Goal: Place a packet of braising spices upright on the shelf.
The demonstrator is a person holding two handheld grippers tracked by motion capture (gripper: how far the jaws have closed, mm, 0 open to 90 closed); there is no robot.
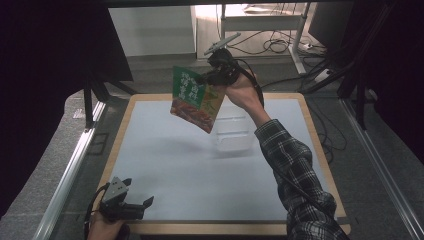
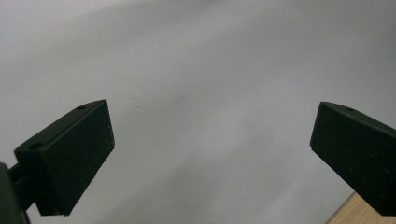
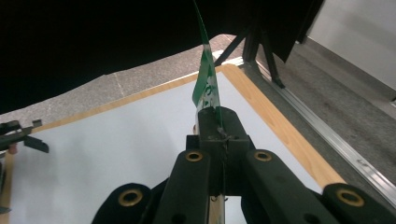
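Observation:
High above the far middle of the table, my right gripper [image 1: 204,77] is shut on the top edge of a green and orange food pouch [image 1: 194,100], which hangs tilted in the air. In the right gripper view the pouch [image 3: 205,79] shows edge-on, rising from between the closed jaws of the right gripper [image 3: 218,122]. At the near left corner of the table my left gripper [image 1: 139,199] rests low and open. Its jaws stand wide apart in the left gripper view, with nothing between the left gripper's [image 2: 212,149] pads.
A clear plastic container [image 1: 233,132] stands on the pale blue mat [image 1: 175,165], just below and right of the hanging pouch. The wooden table edge [image 1: 310,130] frames the mat. Metal rails [image 1: 70,170] run along both sides, cables lie on the floor beyond.

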